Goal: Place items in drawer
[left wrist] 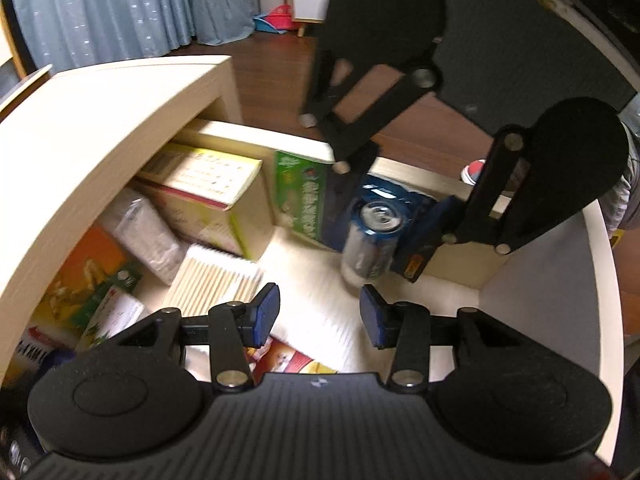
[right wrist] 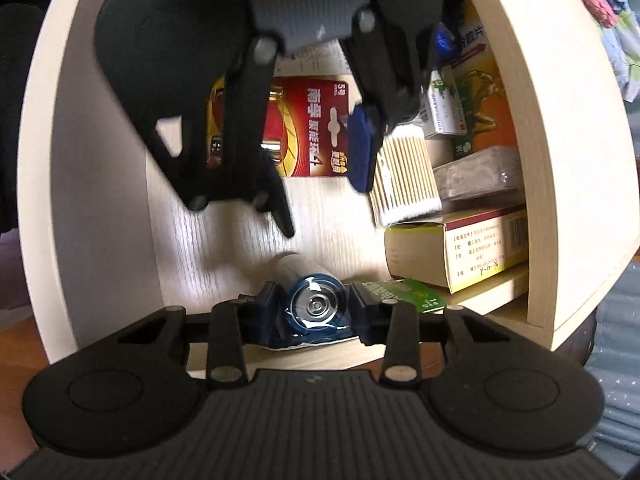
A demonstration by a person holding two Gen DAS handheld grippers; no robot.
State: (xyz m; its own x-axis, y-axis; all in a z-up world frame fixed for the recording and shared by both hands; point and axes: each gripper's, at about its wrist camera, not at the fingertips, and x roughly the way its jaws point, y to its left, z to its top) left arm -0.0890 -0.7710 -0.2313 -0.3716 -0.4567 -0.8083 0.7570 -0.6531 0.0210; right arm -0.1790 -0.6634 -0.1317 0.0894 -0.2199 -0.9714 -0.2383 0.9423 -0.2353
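Observation:
The light wooden drawer (left wrist: pixel 600 280) stands pulled out under the desk top. My right gripper (right wrist: pixel 316 308) is shut on a blue-wrapped battery pack (right wrist: pixel 316 304) and holds it low inside the drawer, near its front wall. In the left wrist view the same pack (left wrist: pixel 372 216) sits between the right gripper's (left wrist: pixel 380 240) blue pads, beside a green box (left wrist: pixel 300 196). My left gripper (left wrist: pixel 319 314) hovers open over the bare drawer floor with nothing between its fingers. From the right wrist view the left gripper (right wrist: pixel 324 188) hangs above a red battery card (right wrist: pixel 316 132).
The drawer side under the desk holds a yellow-green medicine box (left wrist: pixel 212 192), a cotton swab pack (left wrist: pixel 216 280), a clear-wrapped packet (left wrist: pixel 144 232) and an orange box (left wrist: pixel 88 272). The desk top (left wrist: pixel 100 120) overhangs them. A bare strip of floor (right wrist: pixel 224 216) runs down the middle.

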